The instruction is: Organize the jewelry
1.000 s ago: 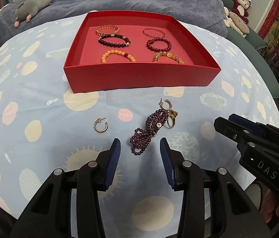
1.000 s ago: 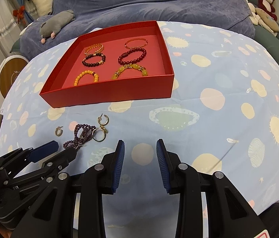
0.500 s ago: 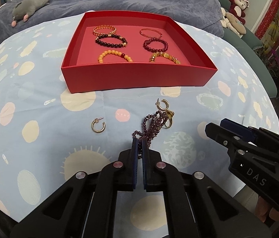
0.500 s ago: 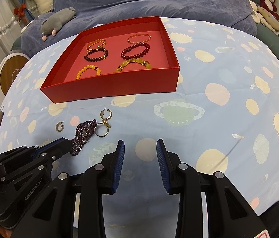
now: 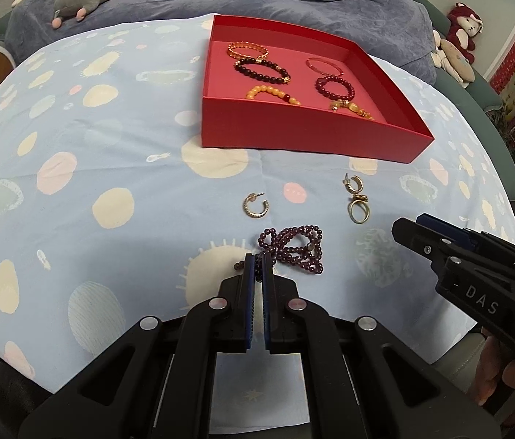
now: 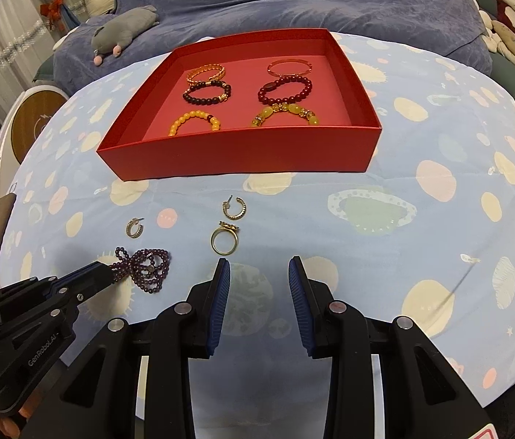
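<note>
purple bead strand (image 5: 296, 248) dragged from ring (image 5: 358, 212) | left claw (image 5: 257, 261) pinching strand | right claw (image 6: 257, 274) wide

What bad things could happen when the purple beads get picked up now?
The left gripper pinches only one end of the purple bead strand, so the loose loops might slip out or swing. Dangling, they could snag the gold ring or the hoop earring lying close by. They could also catch on the red box wall.

Cloth-covered tabletop (image 6: 440, 153) bearing a red tray (image 6: 243, 155), two hoop earrings (image 6: 235, 207), a ring (image 6: 224, 242) and, apparently doubled, a purple bead strand (image 6: 147, 269).
</note>
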